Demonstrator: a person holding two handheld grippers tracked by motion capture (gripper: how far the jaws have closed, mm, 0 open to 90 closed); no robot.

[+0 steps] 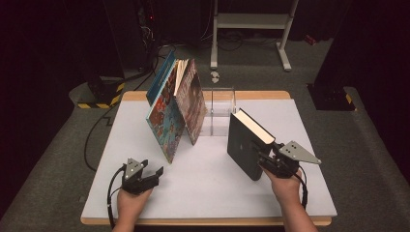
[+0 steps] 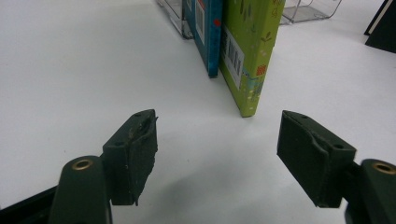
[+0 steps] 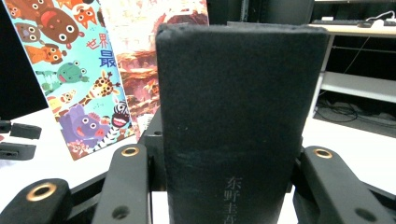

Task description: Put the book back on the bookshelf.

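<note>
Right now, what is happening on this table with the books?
A person works with a claw in each hand. The right claw is shut on the spine of a black book and holds it upright on the white table. Two picture books lean against each other beside a clear stand at the back. The left claw is open, holds nothing, and sits low near the front edge, pointing at those books.
</note>
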